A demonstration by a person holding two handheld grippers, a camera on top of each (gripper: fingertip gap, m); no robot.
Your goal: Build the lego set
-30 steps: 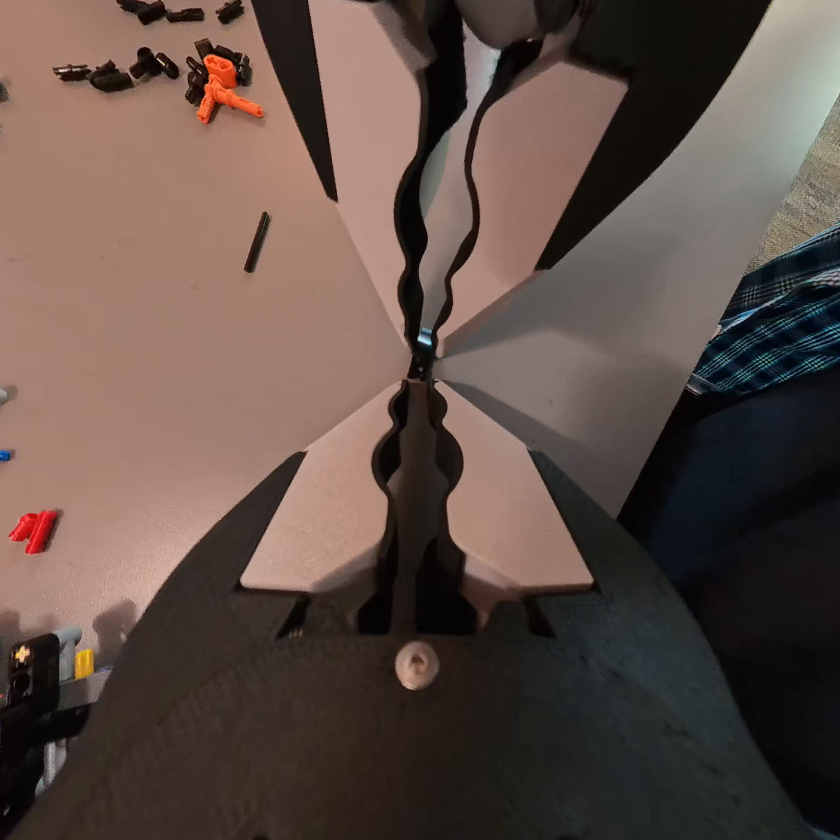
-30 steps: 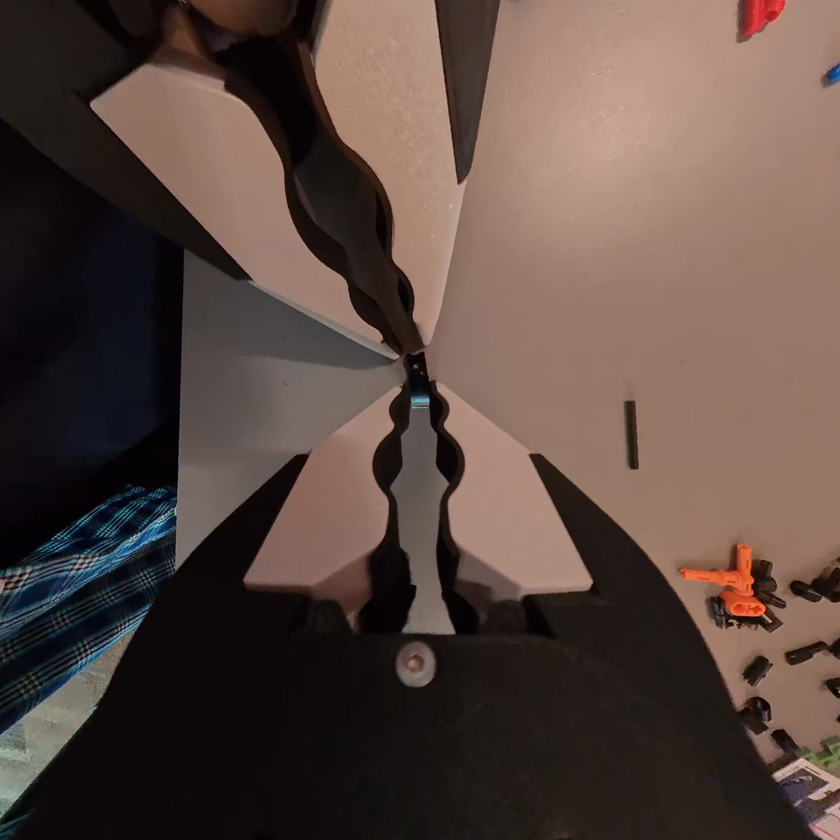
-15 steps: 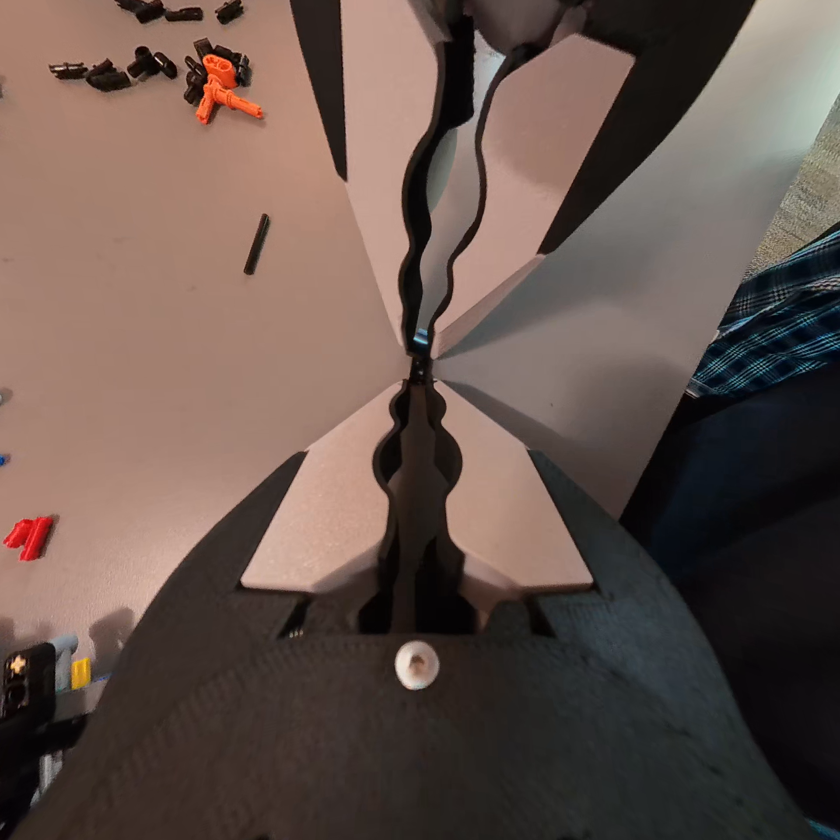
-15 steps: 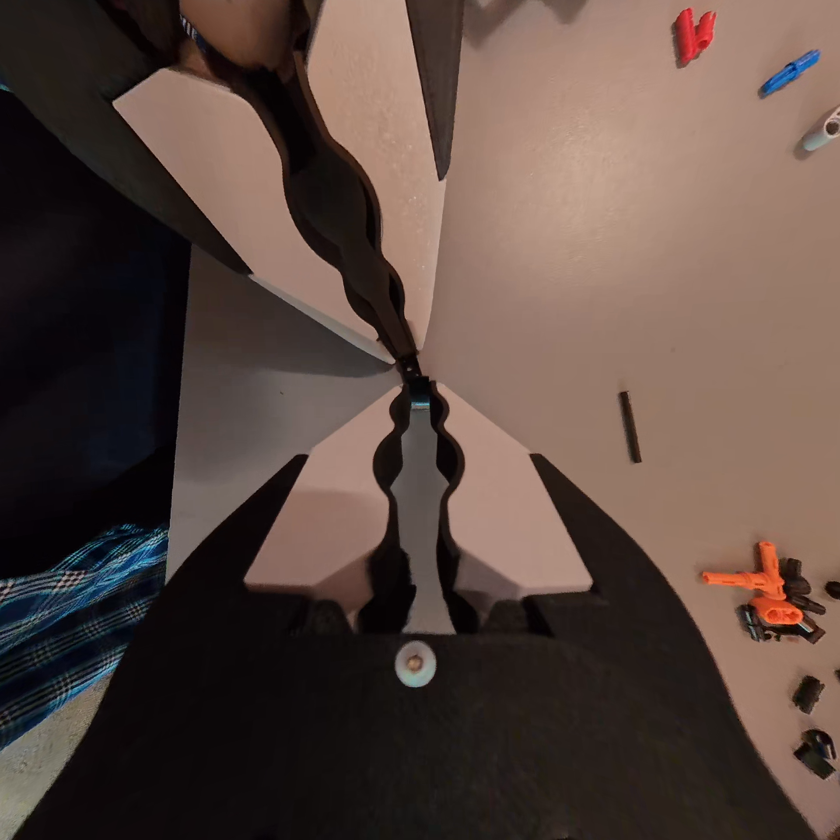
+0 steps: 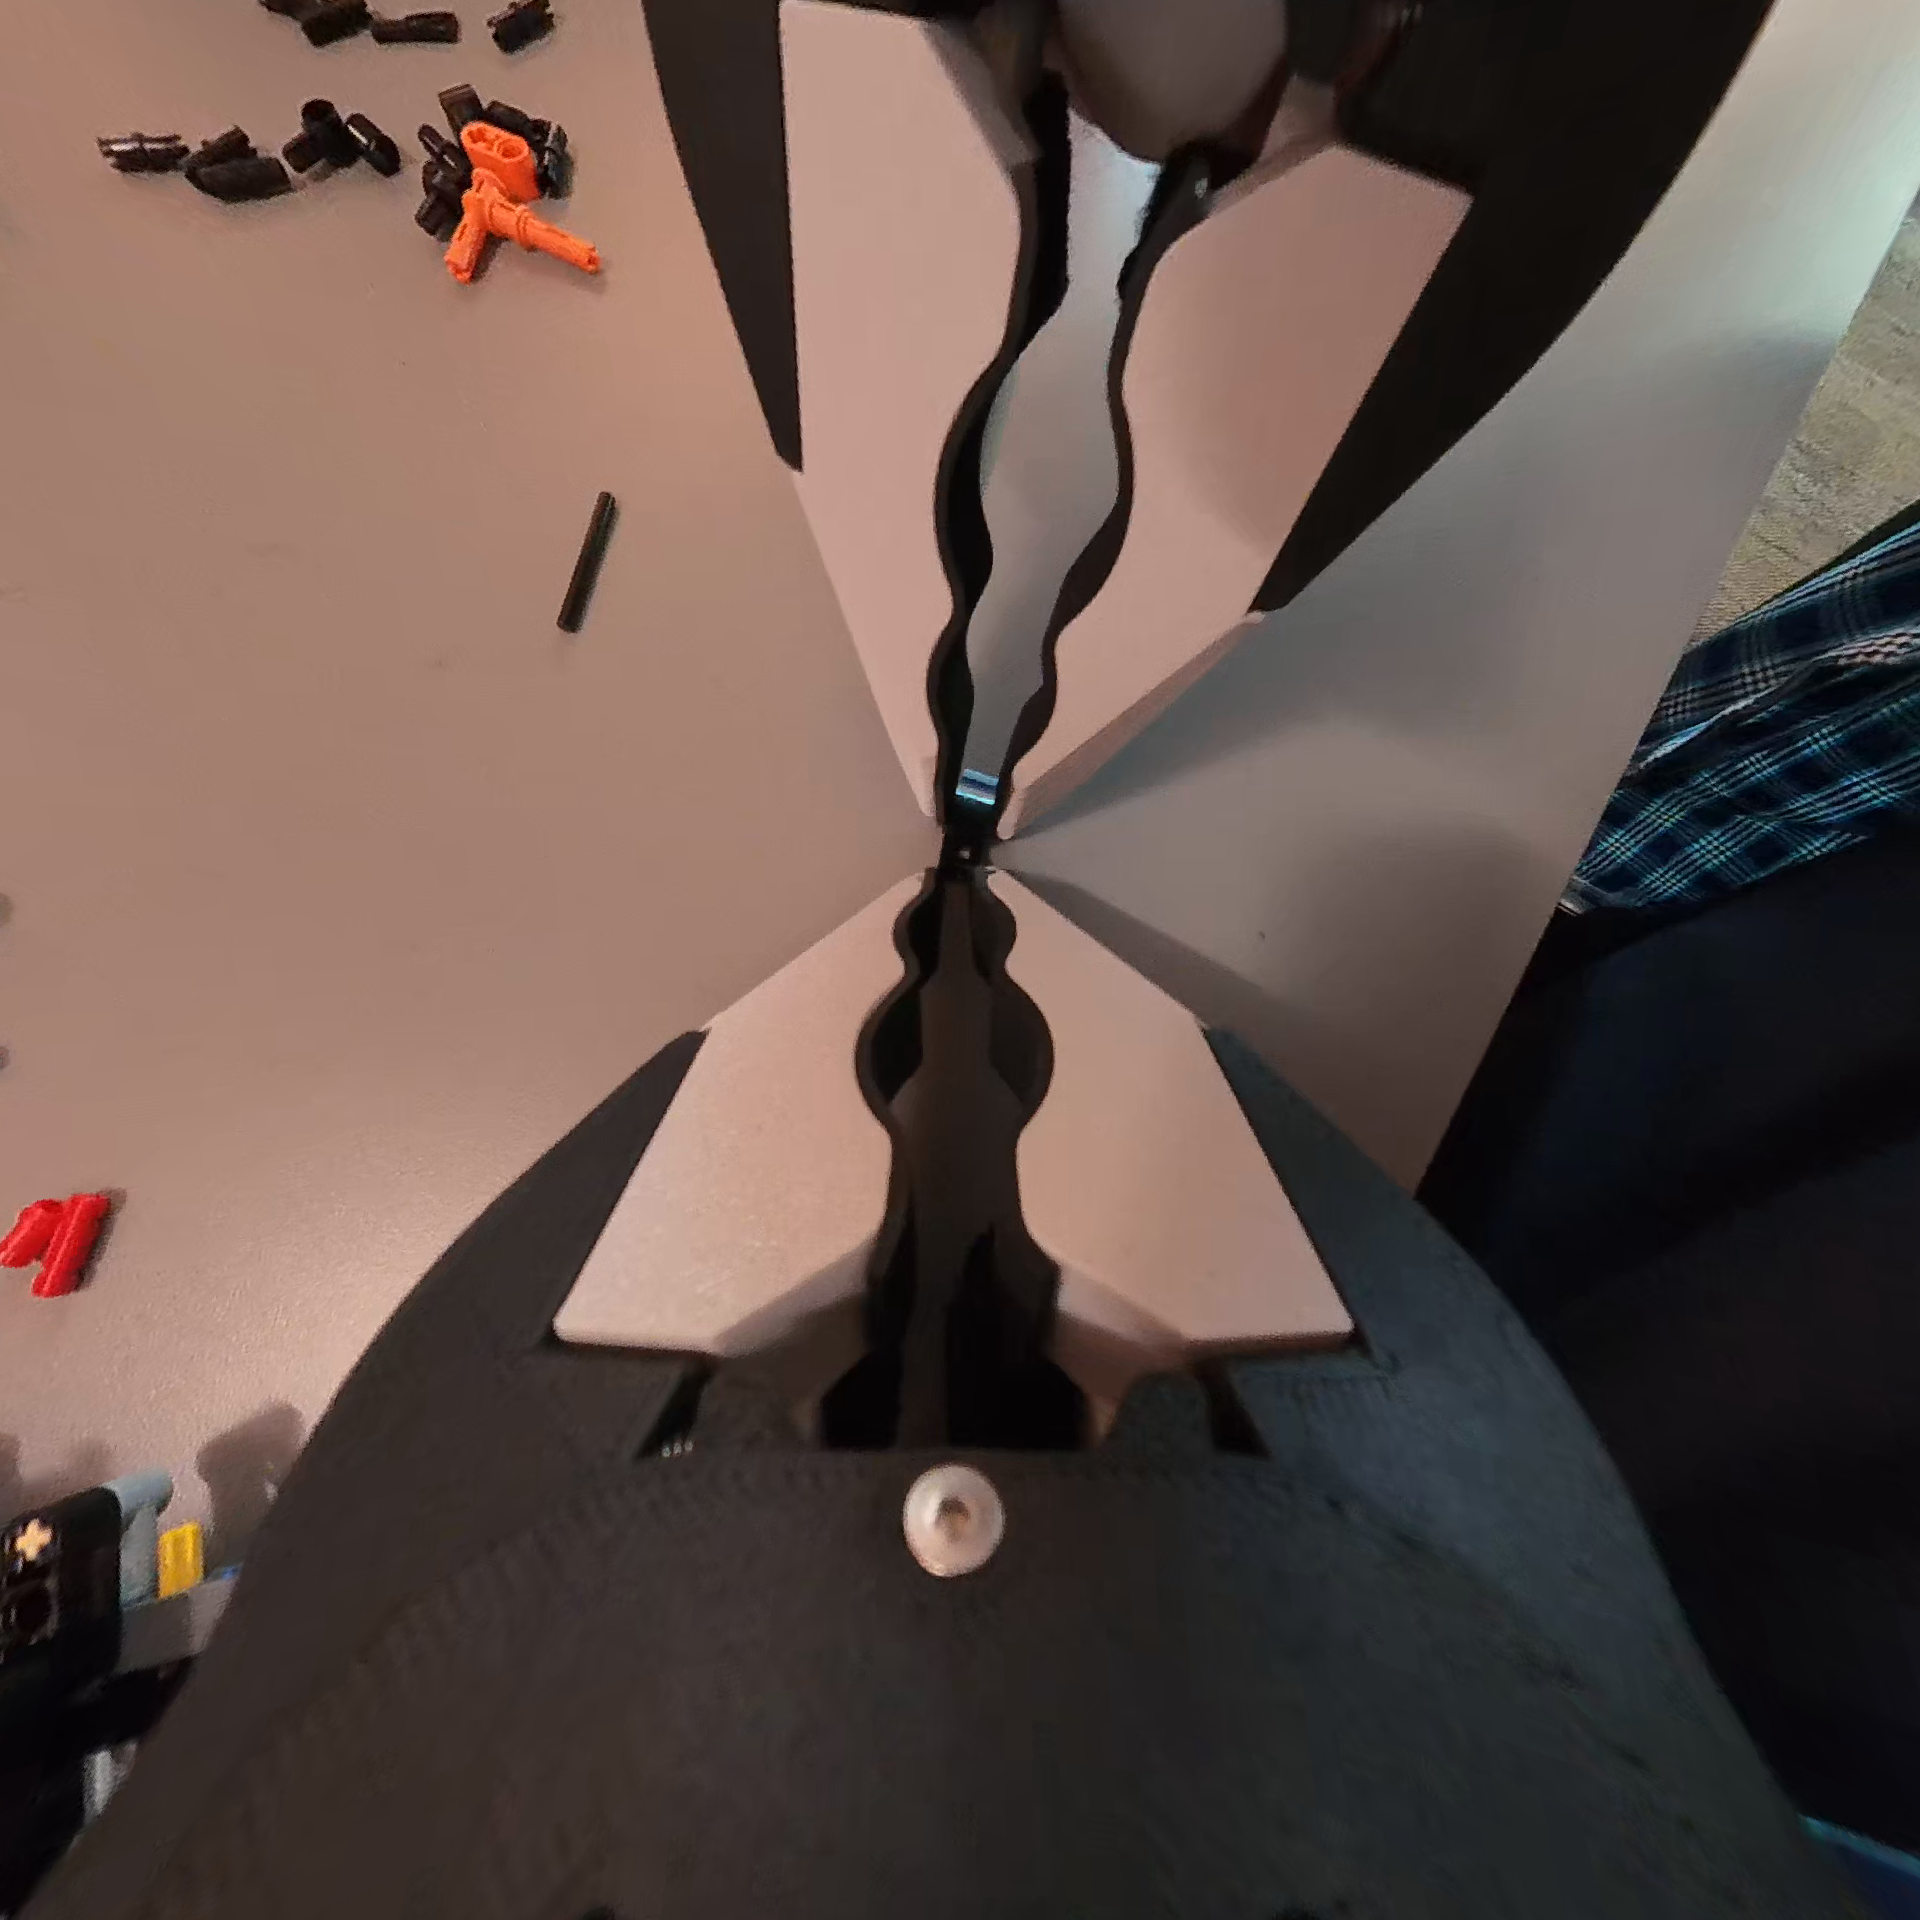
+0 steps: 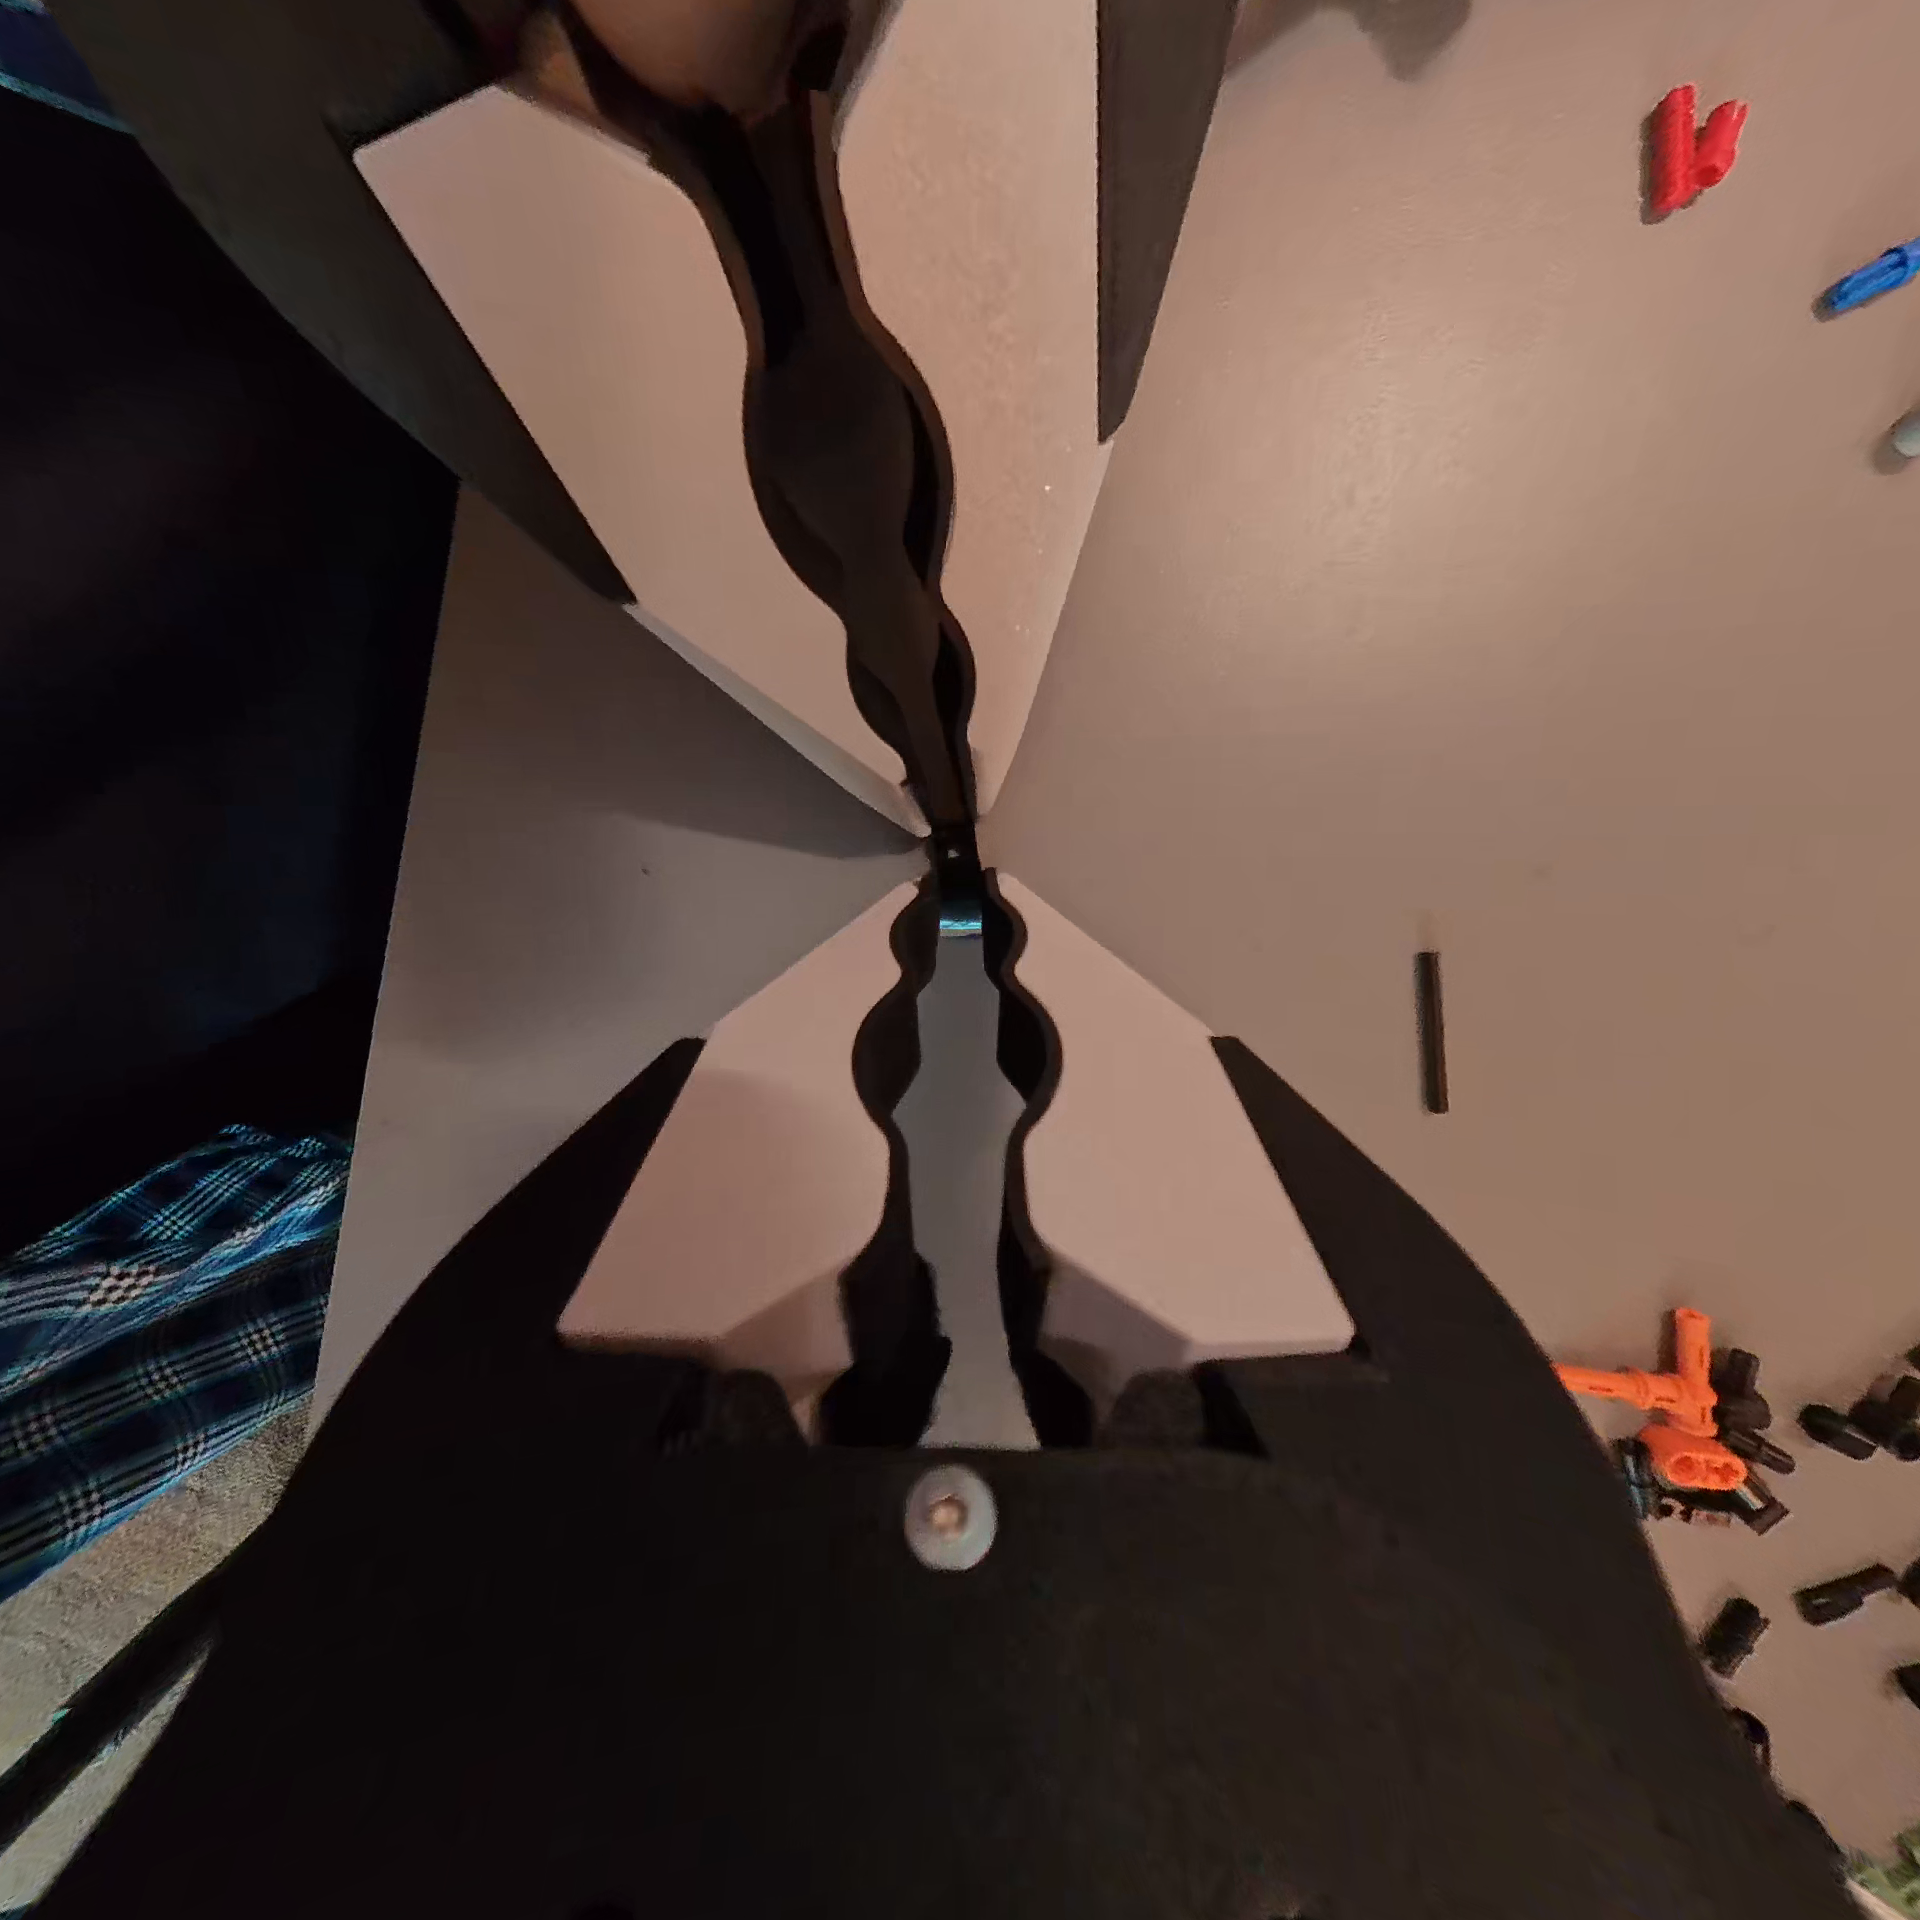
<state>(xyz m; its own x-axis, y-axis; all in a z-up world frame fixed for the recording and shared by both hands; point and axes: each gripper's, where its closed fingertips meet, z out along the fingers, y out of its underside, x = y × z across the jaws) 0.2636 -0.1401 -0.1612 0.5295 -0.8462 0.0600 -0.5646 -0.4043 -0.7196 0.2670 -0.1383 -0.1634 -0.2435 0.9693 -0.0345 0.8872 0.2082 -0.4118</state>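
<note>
My two grippers meet tip to tip above the pale table (image 5: 312,831). In the left wrist view my left gripper (image 5: 962,875) is shut on a small black pin (image 5: 966,858). My right gripper (image 5: 977,802) comes in from the top, shut on a small black connector (image 5: 978,787) with a bluish glint. In the right wrist view my right gripper (image 6: 957,902) holds that connector (image 6: 958,914). The left gripper (image 6: 943,819) comes from above with the pin (image 6: 951,850) touching the connector. How deep the pin sits is hidden.
Loose pieces lie on the table: an orange piece among black connectors (image 5: 499,197), a black axle (image 5: 587,561), a red piece (image 5: 57,1242), a blue pin (image 6: 1870,281). A part-built model (image 5: 62,1600) sits at the lower left. A plaid sleeve (image 5: 1787,748) is beyond the table edge. The grippers are tip to tip, or close to it. The red piece (image 5: 57,1242) is about 15 cm from both grippers' fingertips. It is also in sight in the right wrist view (image 6: 1687,152).
Both grippers stay shut and tip to tip. They have turned slightly and now line up straighter. The table pieces have shifted in the right wrist view.
</note>
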